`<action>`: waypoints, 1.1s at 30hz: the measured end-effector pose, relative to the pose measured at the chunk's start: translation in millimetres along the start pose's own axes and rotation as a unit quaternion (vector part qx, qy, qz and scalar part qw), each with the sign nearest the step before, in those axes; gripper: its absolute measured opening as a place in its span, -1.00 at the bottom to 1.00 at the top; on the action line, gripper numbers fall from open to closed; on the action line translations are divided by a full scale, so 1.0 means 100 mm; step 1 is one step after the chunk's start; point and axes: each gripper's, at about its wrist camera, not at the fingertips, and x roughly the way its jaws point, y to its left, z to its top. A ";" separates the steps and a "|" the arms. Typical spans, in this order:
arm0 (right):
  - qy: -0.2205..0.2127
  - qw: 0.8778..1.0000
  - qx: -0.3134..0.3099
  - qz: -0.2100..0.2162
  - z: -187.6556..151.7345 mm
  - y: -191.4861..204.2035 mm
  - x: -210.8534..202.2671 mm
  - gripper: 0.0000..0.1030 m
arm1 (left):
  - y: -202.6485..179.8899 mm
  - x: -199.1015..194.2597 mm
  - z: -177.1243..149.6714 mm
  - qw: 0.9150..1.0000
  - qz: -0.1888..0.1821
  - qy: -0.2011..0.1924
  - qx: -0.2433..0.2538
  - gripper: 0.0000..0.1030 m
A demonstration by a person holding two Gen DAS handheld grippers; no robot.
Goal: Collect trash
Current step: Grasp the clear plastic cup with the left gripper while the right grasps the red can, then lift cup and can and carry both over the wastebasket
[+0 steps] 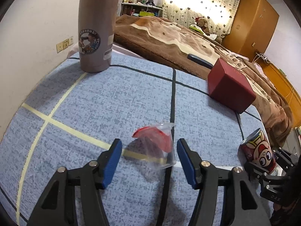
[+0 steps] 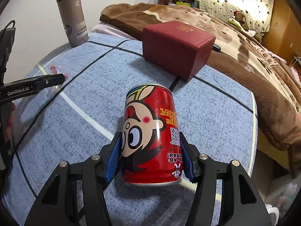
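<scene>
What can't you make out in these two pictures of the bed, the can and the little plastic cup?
- Thermos: top cut off by the left view's edge.
- Clear cup: contents unclear in the left view; in the right view the left gripper hides most of it.
- Can: whether it is empty; its top faces away.
- Shelf items: too small.
- Red box: closed, contents hidden.

Daylight through a heart-patterned curtain (image 1: pixel 203 3) at far right, blown out to white glare. Soft shadows falling toward the near left beside the red box (image 2: pixel 176 47) and can (image 2: pixel 150 131). Strong fisheye bending, dark vignette at corners. Mostly sharp; slight softness at edges.
</scene>
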 end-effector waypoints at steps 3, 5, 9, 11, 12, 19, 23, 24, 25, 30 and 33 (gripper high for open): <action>-0.001 1.000 0.007 0.003 -0.01 -0.02 0.00 0.04 | 0.00 0.01 0.00 1.000 -0.006 0.000 0.002 -0.26; -0.002 1.000 0.010 0.005 -0.02 -0.03 0.00 0.04 | -0.01 0.00 0.00 1.000 -0.003 -0.001 0.004 -0.33; -0.004 1.000 0.015 0.007 -0.04 -0.03 0.00 0.04 | -0.03 -0.01 -0.02 1.000 -0.004 -0.001 0.013 -0.39; -0.006 1.000 0.017 0.006 -0.04 -0.03 0.00 0.04 | -0.05 -0.02 -0.03 1.000 -0.004 -0.002 0.018 -0.39; -0.007 1.000 0.019 0.004 -0.05 -0.04 0.00 0.04 | -0.06 -0.03 -0.04 1.000 -0.005 -0.002 0.020 -0.39; -0.011 0.999 0.036 0.008 -0.07 -0.07 -0.03 0.04 | -0.10 -0.12 -0.08 1.000 -0.008 -0.011 0.026 -0.39; -0.018 0.999 0.048 0.015 -0.09 -0.07 -0.07 0.04 | -0.16 -0.21 -0.12 0.999 -0.016 -0.013 0.035 -0.39; -0.021 0.998 0.049 0.015 -0.10 -0.07 -0.08 0.04 | -0.19 -0.23 -0.13 0.999 -0.018 -0.015 0.039 -0.39; -0.023 0.998 0.052 0.013 -0.11 -0.07 -0.09 0.04 | -0.22 -0.27 -0.14 0.999 -0.021 -0.017 0.041 -0.39; -0.033 0.997 0.064 0.012 -0.17 -0.08 -0.18 0.04 | -0.36 -0.42 -0.19 0.998 -0.033 -0.023 0.056 -0.39; -0.038 0.997 0.071 0.013 -0.20 -0.10 -0.26 0.04 | -0.45 -0.52 -0.23 0.997 -0.040 -0.028 0.065 -0.39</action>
